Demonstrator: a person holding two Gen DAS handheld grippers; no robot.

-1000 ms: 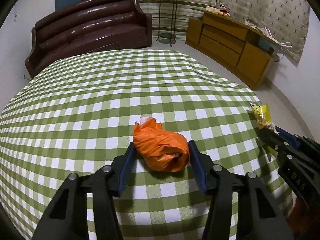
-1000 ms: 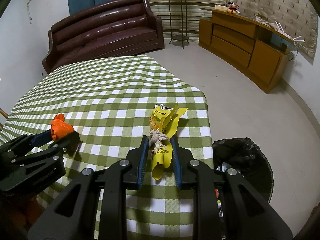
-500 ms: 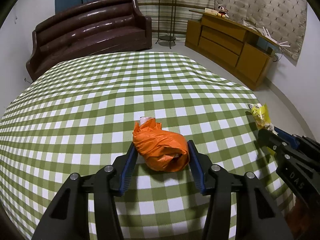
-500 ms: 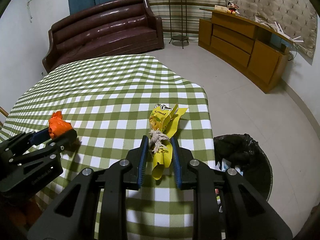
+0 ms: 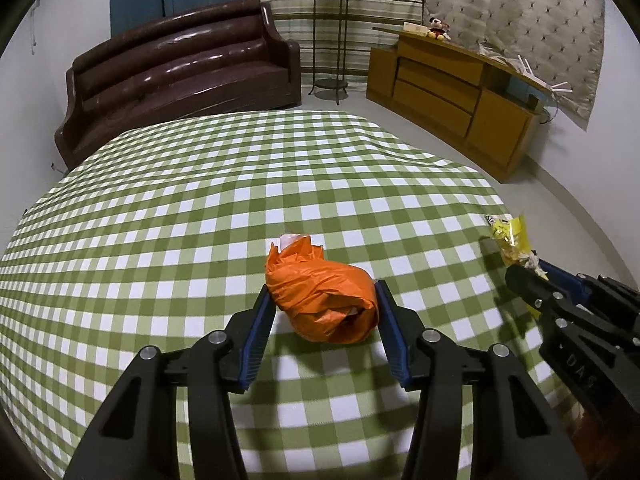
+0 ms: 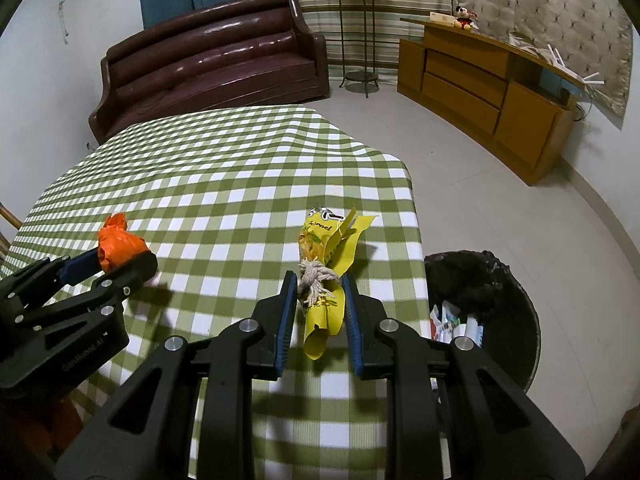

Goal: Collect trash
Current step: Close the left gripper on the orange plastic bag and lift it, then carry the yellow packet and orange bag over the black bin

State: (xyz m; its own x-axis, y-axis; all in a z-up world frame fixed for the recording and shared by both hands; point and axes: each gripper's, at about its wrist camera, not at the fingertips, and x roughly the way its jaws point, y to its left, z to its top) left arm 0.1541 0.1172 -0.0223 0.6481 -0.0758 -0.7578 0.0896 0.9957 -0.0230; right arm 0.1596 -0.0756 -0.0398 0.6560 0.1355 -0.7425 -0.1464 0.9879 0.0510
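My left gripper (image 5: 325, 298) is shut on a crumpled orange plastic bag (image 5: 325, 301) and holds it just above the green checked tablecloth (image 5: 200, 208). The same bag shows in the right wrist view (image 6: 117, 243) at the left. My right gripper (image 6: 319, 286) is shut on a yellow snack wrapper (image 6: 326, 270) with a knot of pale string, held above the table near its right edge. The wrapper also shows in the left wrist view (image 5: 510, 238). A black-lined trash bin (image 6: 480, 312) stands on the floor just right of the table, with some litter inside.
A brown leather sofa (image 5: 180, 88) stands beyond the table's far edge. A wooden sideboard (image 6: 488, 92) runs along the right wall. A metal plant stand (image 6: 358, 36) stands at the back. Pale floor lies between the table and the sideboard.
Both grippers have risen a little with their loads. The orange bag and the yellow wrapper stay clamped as before. The view has pulled slightly back from the table.
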